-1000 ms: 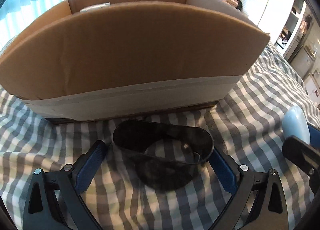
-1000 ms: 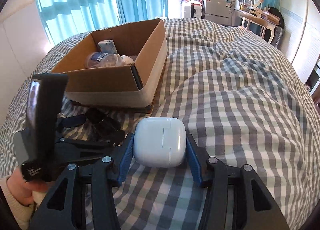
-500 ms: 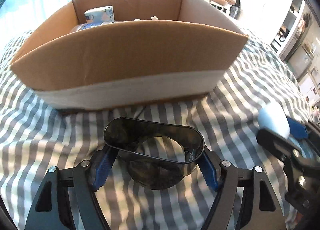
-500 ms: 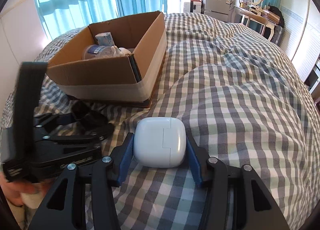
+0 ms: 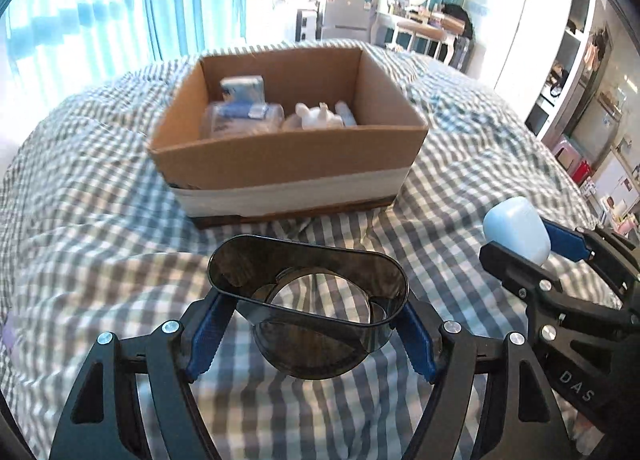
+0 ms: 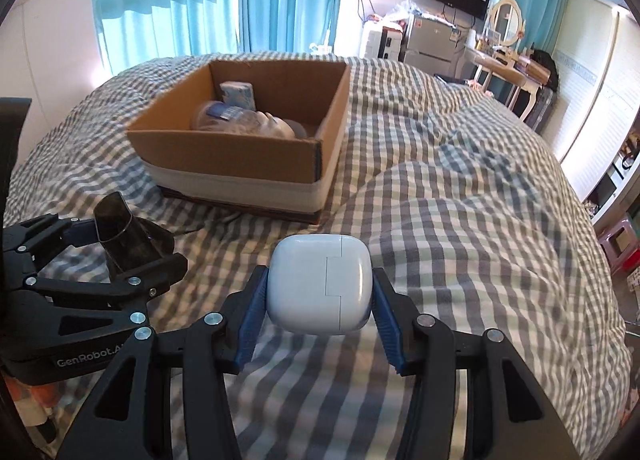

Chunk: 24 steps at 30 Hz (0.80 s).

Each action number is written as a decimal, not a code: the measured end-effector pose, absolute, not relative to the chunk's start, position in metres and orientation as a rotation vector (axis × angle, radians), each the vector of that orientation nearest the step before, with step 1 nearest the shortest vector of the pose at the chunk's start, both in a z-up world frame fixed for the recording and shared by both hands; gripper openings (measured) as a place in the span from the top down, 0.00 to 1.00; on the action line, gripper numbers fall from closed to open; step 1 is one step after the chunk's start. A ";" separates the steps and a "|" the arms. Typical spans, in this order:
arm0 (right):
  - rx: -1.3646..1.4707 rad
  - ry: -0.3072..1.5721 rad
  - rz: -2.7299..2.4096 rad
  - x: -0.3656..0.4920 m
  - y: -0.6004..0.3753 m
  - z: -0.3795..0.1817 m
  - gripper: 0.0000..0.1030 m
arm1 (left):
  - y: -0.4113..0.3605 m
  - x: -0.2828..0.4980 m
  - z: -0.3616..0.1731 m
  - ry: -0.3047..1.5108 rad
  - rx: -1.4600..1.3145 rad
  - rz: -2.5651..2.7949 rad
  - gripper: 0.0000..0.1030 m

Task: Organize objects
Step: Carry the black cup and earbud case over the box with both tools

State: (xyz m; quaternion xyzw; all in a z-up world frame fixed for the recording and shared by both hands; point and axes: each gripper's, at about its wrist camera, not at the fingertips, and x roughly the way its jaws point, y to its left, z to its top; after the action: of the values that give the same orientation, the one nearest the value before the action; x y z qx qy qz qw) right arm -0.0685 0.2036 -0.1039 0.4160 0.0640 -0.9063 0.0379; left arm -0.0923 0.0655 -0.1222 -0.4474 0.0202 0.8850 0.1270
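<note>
On my left wrist view, my left tongs (image 5: 308, 334) grip the dark smoked cup (image 5: 308, 300), mouth facing the cardboard box (image 5: 288, 156) straight ahead on the bed (image 5: 80, 220).

On my right wrist view, my right tongs (image 6: 318, 302) clamp the white case (image 6: 318, 286); the box lies ahead and left, so I judge the left hand nearer.

A cardboard box (image 5: 288, 156) sits on the bed (image 5: 80, 228), with a bottle (image 5: 240, 120) inside it.
</note>
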 end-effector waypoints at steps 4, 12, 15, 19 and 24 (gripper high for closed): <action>1.212 0.222 -2.796 -0.052 0.193 -0.082 0.52 | 0.050 -0.073 -0.093 0.047 -1.230 2.622 0.25; 1.102 0.259 -2.822 -0.028 0.179 -0.052 0.52 | 0.033 -0.058 -0.062 0.070 -1.131 2.694 0.25; 1.091 0.245 -2.808 -0.026 0.176 -0.046 0.52 | 0.029 -0.053 -0.056 0.073 -1.120 2.702 0.25; 1.079 0.228 -2.797 -0.028 0.174 -0.039 0.52 | 0.026 -0.054 -0.050 0.075 -1.116 2.700 0.25; 1.057 0.209 -2.779 -0.041 0.175 -0.028 0.52 | 0.024 -0.067 -0.036 0.065 -1.092 2.692 0.25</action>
State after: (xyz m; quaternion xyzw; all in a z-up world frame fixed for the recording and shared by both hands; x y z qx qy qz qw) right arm -0.0409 0.1748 -0.0279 0.3536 0.0699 -0.9293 0.0803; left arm -0.0673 0.0239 -0.0364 -0.3732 0.0221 0.9200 0.1174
